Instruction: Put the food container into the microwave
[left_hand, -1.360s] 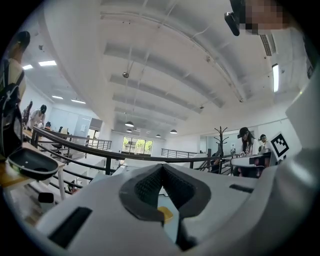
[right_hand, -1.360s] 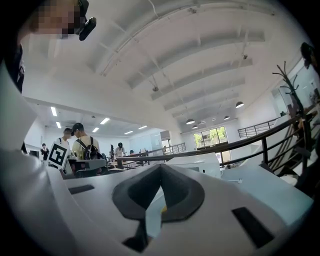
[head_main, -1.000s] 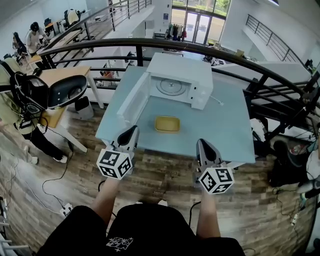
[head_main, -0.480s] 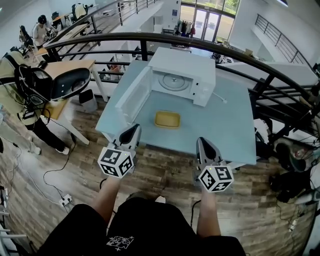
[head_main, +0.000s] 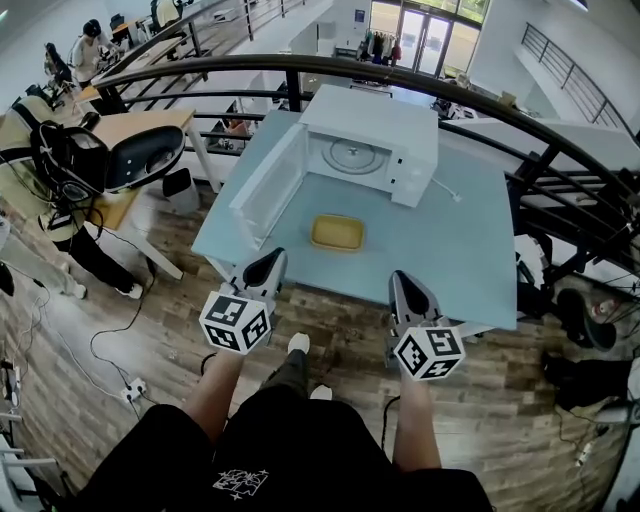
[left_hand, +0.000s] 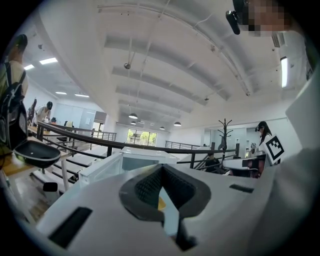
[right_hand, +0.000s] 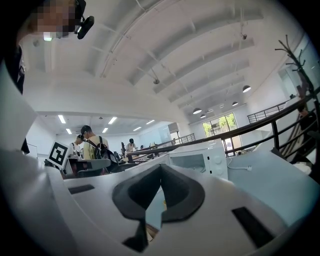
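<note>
Left tool (head_main: 270, 258): closed on nothing, jaws tip to tip, held at the near edge of the tabletop (head_main: 455, 255).
Right tool (head_main: 403, 280): also closed and empty, level with the left one, pointing toward the microwave (head_main: 380, 125).
Food container (head_main: 335, 232): yellow and shallow. It lies flat on the tabletop in front of the microwave's opening, well apart from both tools.
Microwave: at the far side, with its door (head_main: 265, 195) swung open to your left. The glass plate (head_main: 350, 158) inside is bare.
Stage: as I judge it, nothing is grasped yet and the reach is ahead of you.
Risk, jaws: if you arrive with them closed, you will push the container along the tabletop rather than grip it.
Risk, rim: the walls look low and thin, though the container is too small in the head view to be sure. A one-sided pinch could tip it or let it slip.
Risk, door: it stands near the container's left, so a wide swing of the left tool could knock it.
Risk, entry: if you carry the container too low, it may catch the opening's lower lip.
</note>
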